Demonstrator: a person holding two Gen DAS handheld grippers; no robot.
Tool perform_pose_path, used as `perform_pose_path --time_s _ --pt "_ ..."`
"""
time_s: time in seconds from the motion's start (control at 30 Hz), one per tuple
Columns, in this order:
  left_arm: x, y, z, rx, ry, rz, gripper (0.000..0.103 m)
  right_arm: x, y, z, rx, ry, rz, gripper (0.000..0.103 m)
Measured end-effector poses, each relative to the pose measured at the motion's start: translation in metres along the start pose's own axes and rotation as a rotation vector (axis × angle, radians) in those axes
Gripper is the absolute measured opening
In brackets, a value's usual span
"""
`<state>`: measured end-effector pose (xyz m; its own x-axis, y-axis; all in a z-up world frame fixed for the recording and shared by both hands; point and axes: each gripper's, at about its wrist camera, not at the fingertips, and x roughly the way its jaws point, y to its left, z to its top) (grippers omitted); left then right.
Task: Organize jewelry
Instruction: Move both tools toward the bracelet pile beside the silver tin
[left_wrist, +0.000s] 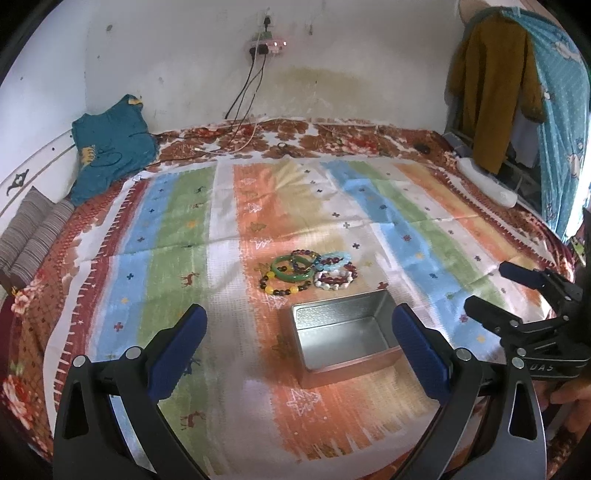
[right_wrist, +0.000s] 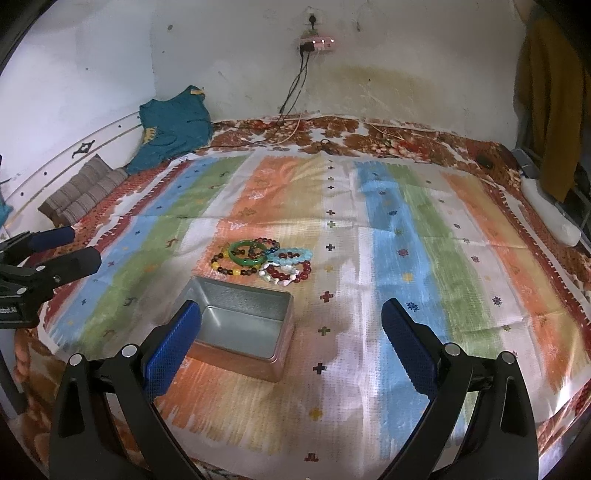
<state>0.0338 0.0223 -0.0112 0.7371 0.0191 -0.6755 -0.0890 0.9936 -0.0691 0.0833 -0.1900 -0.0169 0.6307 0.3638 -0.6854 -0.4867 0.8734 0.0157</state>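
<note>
- Jewelry: a cluster of bracelets (left_wrist: 308, 273) lies on the striped cloth (left_wrist: 177, 236), just beyond the far side of the metal tin (left_wrist: 343, 332); the pieces overlap one another and none is inside the tin.
- Left gripper (left_wrist: 301, 345): hovers nearest the camera with jaws spread wide, grasping nothing. Its right finger overlaps the tin's right wall in the left wrist view.
- Right gripper (right_wrist: 291, 343): likewise released and empty. Its left finger covers the near-left corner of the tin in the right wrist view.
- Tin: rectangular, open-topped, bare metal interior, empty, resting flat on the cloth.
- Bracelet detail: a solid green bangle (right_wrist: 246, 254) sits over a strand of yellow and dark beads (right_wrist: 231, 268); beside it lie a pale blue beaded strand (right_wrist: 291, 255) and a red-and-white beaded strand (right_wrist: 291, 274).
- Path from tin to bracelets: unobstructed.
- Far zone: a teal garment (left_wrist: 110, 147) and folded striped fabric (left_wrist: 33, 229) at left, cables (left_wrist: 247, 88) hanging from a wall socket, a mustard garment (left_wrist: 491, 96) at right.
</note>
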Motion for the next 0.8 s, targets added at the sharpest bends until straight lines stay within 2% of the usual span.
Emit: perform_pose_path --time_s 0.47,0.6,0.8 --pt "0.034 0.014 0.029 -0.027 0.045 0.051 0.098 0.027 -0.002 0.016 0.013 0.066 -0.018 0.099" --pt "0.044 0.015 0.037 -0.024 0.056 0.062 0.098 0.033 -0.008 0.018 0.050 0.091 0.021 0.099" --pt "0.059 0.012 0.048 -0.009 0.079 0.069 0.098 0.041 -0.011 0.024 0.060 0.106 0.016 0.099"
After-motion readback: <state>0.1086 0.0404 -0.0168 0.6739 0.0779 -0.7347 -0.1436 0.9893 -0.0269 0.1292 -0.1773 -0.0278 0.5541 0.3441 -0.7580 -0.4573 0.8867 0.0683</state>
